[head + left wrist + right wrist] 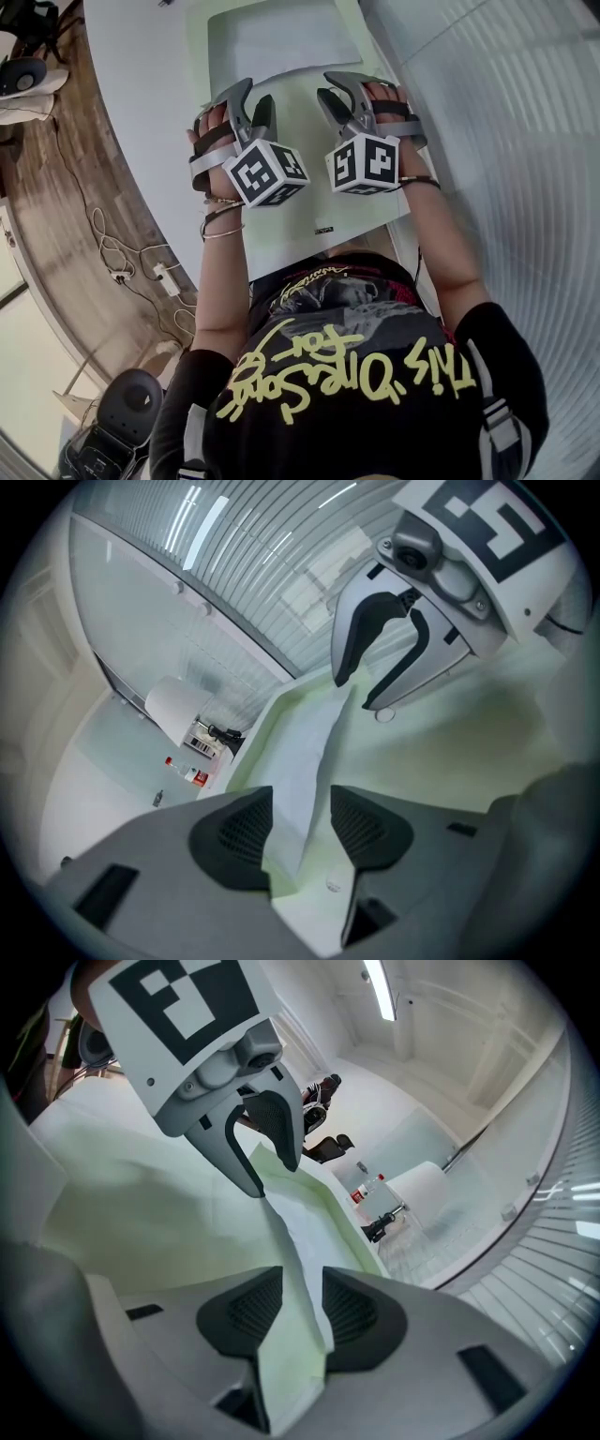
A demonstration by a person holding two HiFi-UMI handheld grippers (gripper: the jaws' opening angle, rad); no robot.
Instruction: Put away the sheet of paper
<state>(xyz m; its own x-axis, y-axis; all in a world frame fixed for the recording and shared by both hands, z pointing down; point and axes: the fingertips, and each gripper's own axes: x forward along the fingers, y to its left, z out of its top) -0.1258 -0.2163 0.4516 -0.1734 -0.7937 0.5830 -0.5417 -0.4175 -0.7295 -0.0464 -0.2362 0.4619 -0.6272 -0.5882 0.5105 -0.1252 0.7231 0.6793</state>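
Both tools are pinched on the thin white sheet of paper. The left gripper holds its near edge toward the left and the right gripper holds it toward the right. In each gripper view the edge stands clamped between the dark pads, with the other tool's jaws on it further along.

The sheet lies on the far half of a flat pale green plastic folder on the round white table. I cannot tell whether the jaws also catch a leaf of the folder.

The paper seems to be mid-way into the folder. Next I would keep both grips level and push the sheet away evenly so it doesn't buckle.
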